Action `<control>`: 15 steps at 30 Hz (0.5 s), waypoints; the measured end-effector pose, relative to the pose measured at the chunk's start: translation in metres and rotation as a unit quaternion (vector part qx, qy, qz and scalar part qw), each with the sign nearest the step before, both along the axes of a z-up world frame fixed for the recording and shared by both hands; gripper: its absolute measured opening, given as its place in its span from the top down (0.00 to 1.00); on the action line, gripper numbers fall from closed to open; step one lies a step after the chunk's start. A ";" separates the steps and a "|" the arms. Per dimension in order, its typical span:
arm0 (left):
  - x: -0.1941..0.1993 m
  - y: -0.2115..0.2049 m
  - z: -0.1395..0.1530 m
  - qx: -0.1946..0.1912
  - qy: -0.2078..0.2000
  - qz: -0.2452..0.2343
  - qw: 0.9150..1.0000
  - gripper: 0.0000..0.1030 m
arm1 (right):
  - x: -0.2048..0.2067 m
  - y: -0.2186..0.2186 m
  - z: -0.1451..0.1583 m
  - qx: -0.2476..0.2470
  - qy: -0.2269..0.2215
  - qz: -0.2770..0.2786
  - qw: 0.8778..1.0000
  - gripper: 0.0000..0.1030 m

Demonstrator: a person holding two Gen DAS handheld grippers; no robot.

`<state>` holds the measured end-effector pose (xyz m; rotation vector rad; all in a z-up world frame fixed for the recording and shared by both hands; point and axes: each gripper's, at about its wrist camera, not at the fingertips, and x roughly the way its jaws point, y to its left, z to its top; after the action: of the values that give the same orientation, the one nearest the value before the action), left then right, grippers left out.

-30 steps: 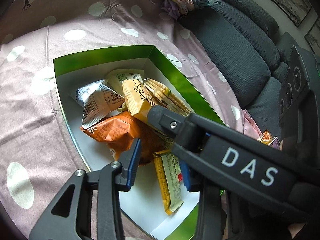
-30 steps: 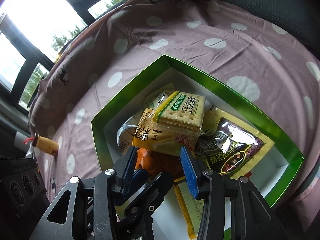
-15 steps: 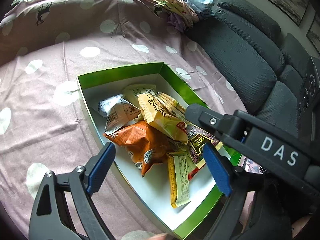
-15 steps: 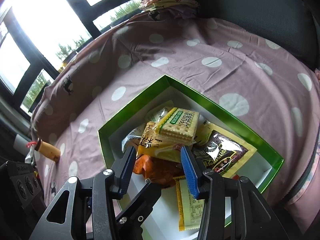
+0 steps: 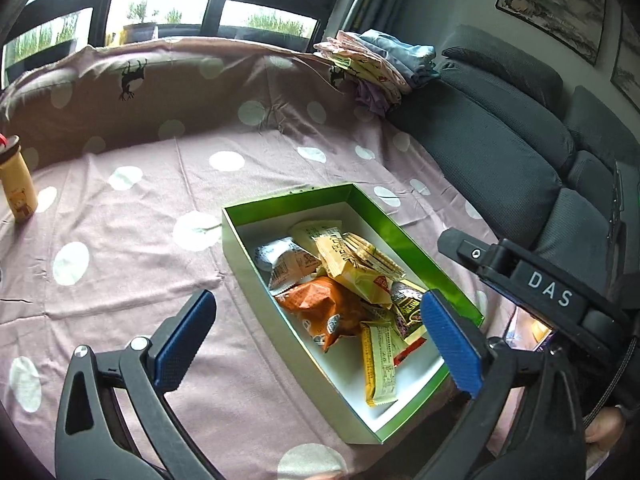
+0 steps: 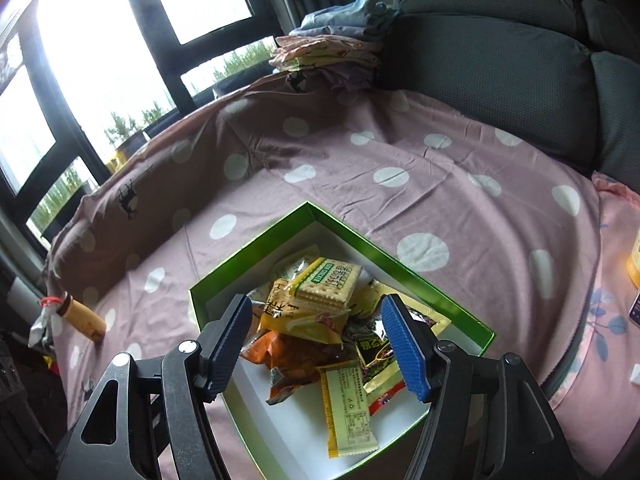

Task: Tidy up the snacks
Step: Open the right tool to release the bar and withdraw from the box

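Blue pads spread wide on both your tools: the left gripper (image 5: 316, 340) hangs empty above the near end of the box (image 5: 400, 236), and the right gripper (image 6: 320, 344) hovers over the same box, jaws apart, gripping nothing. Right under you the snacks already lie heaped inside: a long yellow bar (image 6: 348, 408) nearest, an orange bag (image 5: 324, 308) on it, a dark packet (image 6: 376, 356) beside, then a yellow packet (image 6: 296, 316) with a cracker pack (image 6: 328, 284) riding on top, and a white wrapper (image 5: 284, 264) farthest in. I count about seven packets, one box. No loose snack shows on the spotted cloth (image 5: 160, 240) around it. If you tidy the heap, I'd say pinch wrappers by an edge so the crackers don't crush. Farther off stand one small bottle (image 5: 16, 196) and one stack of folded clothes (image 5: 376, 64).
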<state>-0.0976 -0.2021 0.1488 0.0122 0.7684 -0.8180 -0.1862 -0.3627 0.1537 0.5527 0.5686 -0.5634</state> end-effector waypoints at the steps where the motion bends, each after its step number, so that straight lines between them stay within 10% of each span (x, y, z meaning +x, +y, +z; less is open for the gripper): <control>1: -0.002 0.002 0.001 0.009 -0.009 0.005 1.000 0.01 | -0.001 0.001 0.002 -0.002 -0.005 0.001 1.000 0.29; 15: -0.006 0.008 -0.006 0.030 -0.010 0.018 0.999 0.01 | -0.004 0.008 0.006 -0.009 -0.007 0.002 1.000 0.27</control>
<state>-0.1034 -0.1939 0.1425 0.0592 0.7717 -0.7593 -0.1897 -0.3547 0.1600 0.5383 0.5500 -0.5606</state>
